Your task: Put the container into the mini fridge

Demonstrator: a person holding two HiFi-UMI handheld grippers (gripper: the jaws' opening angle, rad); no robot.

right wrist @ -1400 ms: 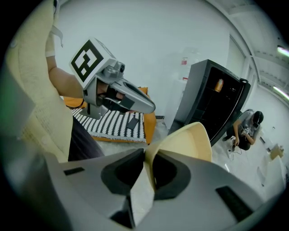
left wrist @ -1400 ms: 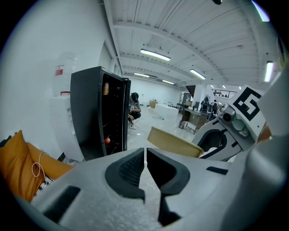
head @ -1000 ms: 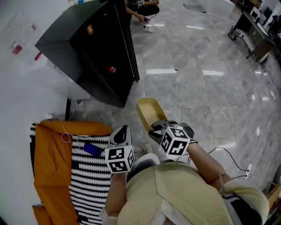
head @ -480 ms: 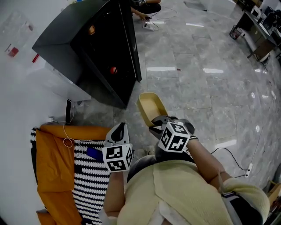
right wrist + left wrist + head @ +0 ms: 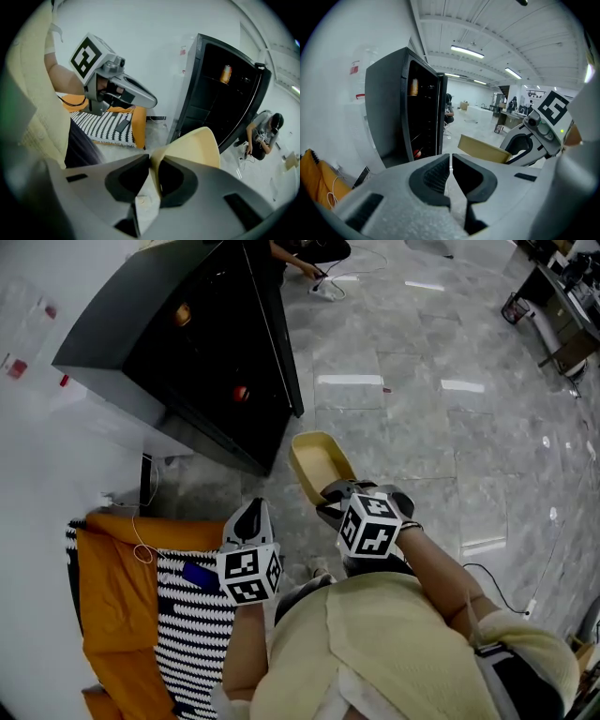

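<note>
Right gripper (image 5: 326,504): jaws clamped thin on the rim wall of the tan container (image 5: 315,463), which hangs just short of the open mini fridge (image 5: 141,343). Left gripper (image 5: 251,514): jaws together, empty, farther from the fridge. Likely best: keep the container level, the pinch firm, clear the door (image 5: 277,334) and aim for a bare shelf.

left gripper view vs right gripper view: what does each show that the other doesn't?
Only the left gripper view: the left gripper head-on, jaws together with nothing between them; ceiling strip lights; desks at the far end of the room.

Only the right gripper view: the right gripper head-on, jaws clamped on the tan container at its rim; the black-and-white striped mat on the floor.

Both: the black mini fridge with its door open, an orange can on an upper shelf, the container, and the opposite gripper.
</note>
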